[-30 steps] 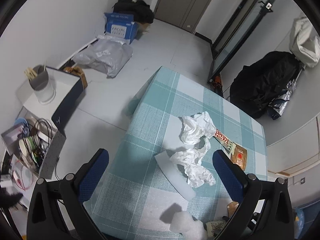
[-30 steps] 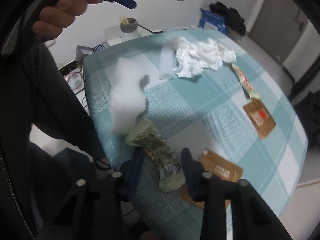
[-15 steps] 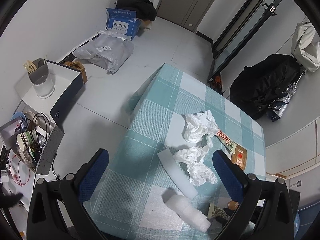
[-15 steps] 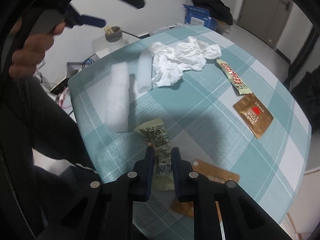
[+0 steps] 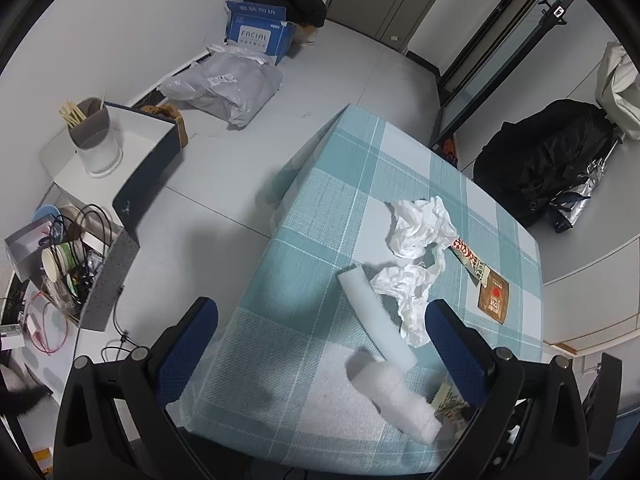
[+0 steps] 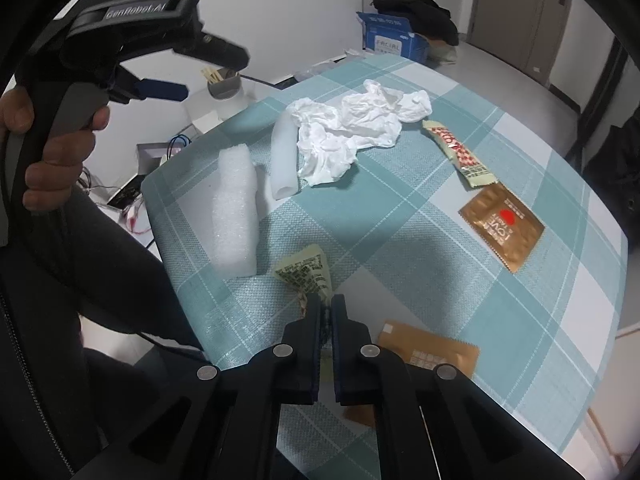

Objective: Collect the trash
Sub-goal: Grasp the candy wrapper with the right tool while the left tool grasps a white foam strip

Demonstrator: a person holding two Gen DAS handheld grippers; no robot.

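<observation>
While its jaws have just been closing, the right gripper [image 6: 326, 310] pinches the pale green wrapper [image 6: 306, 274]; the left gripper [image 5: 320, 336] hangs wide apart. Beyond, a grey cup [image 5: 94, 138] holds wooden sticks [image 5: 72, 114].

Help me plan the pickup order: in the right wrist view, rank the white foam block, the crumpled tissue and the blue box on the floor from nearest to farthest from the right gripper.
1. white foam block, just ahead-left of the right gripper, near the table edge.
2. crumpled tissue, mid-table, beyond the block.
3. blue box, on the floor past the table's far end.
</observation>
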